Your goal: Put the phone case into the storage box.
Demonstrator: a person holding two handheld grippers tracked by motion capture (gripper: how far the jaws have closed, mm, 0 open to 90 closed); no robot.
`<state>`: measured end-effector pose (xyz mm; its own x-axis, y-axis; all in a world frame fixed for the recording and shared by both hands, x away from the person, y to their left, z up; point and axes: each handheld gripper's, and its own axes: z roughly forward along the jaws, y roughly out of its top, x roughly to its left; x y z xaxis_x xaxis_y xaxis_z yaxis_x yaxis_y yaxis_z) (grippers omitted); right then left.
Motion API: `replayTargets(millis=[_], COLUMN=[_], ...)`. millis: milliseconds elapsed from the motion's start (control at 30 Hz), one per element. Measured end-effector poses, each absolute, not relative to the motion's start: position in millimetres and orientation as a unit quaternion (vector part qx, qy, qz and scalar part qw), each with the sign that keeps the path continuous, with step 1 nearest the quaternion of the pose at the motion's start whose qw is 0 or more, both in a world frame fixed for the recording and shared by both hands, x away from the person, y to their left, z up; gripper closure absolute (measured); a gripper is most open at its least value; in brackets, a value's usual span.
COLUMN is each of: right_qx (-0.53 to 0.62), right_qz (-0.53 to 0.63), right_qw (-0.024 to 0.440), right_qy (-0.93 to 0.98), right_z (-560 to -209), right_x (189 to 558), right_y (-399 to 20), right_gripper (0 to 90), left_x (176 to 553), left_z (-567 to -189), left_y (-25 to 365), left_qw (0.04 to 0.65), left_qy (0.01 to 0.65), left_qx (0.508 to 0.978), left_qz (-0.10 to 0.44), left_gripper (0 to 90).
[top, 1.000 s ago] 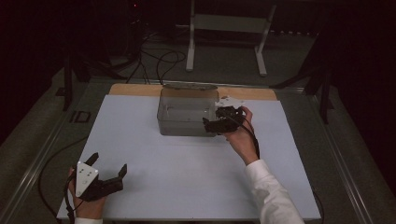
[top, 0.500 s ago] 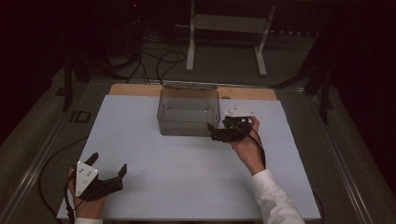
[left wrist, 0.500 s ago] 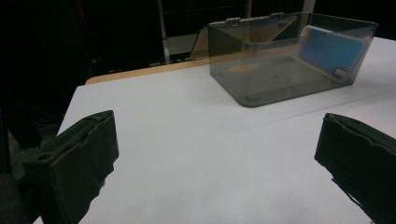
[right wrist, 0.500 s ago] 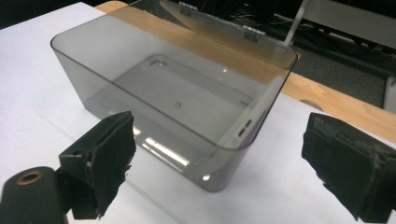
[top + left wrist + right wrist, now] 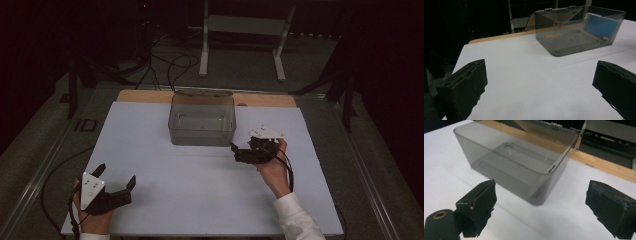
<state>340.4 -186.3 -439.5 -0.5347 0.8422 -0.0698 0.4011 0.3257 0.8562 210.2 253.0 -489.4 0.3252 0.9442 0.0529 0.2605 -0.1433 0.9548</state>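
White surface in a dark room, smoky clear box at upper centre of the high view with a blue phone case leaning inside, right hand-held gripper released just right of it, left hand-held gripper released, lower left.

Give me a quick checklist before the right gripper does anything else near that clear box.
1. Right gripper open and holding nothing: ok.
2. Left gripper open, resting near the table's front edge: ok.
3. Clear box upright on the white table, lid open: ok.
4. Blue phone case leaning inside the box: ok.
5. Right gripper apart from the box wall: ok.
6. Case lying stable: cannot tell.
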Motion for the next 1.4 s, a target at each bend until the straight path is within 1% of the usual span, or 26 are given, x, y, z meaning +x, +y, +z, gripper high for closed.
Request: replayTargets(millis=[300,367,433,500,667,767,867,1067,1133,1400], right_qx=[0.389,0.394,0.390,0.397,0.398,0.402,0.399,0.397,0.393,0.392], right_qz=[0.424,0.422,0.426,0.428,0.446,0.447,0.455,0.471,0.482,0.494], right_qw=[0.279,0.279,0.291,0.283,0.290,0.289,0.298,0.302,0.312,0.326], right_qy=[0.769,0.767,0.762,0.761,0.747,0.745,0.739,0.728,0.719,0.705], right_z=[-442.8,-447.4,-452.6,-455.7,-459.4,-468.0,-474.6,-480.0,-482.5,-488.1], right_x=[312.0,306.0,298.8,294.1,281.7,275.0,266.5,251.0,242.5,231.1], right_y=[-205.2,-210.2,-215.4,-220.2,-229.2,-235.2,-240.0,-248.8,-254.3,-263.8], right_gripper=[9.7,9.7,9.7,9.7,9.7,9.7,9.7,9.7,9.6,9.7], left_x=[210.3,210.4,210.7,210.7,211.0,211.2,211.9,212.4,212.6,214.4], left_z=[-489.3,-489.3,-489.5,-489.4,-489.4,-489.3,-489.5,-489.8,-489.9,-490.9], left_y=[253.3,253.6,253.8,254.0,255.3,256.8,258.0,258.2,257.5,255.9], left_qw=[0.472,0.473,0.472,0.473,0.476,0.479,0.480,0.482,0.481,0.481], left_qy=[0.454,0.454,0.455,0.455,0.456,0.457,0.457,0.454,0.453,0.449], left_qx=[0.664,0.665,0.665,0.664,0.663,0.661,0.661,0.663,0.665,0.669], left_qz=[0.360,0.359,0.358,0.358,0.355,0.353,0.351,0.349,0.348,0.345], left_gripper=[0.2,0.2,0.2,0.2,0.2,0.2,0.2,0.2,0.2,0.2])
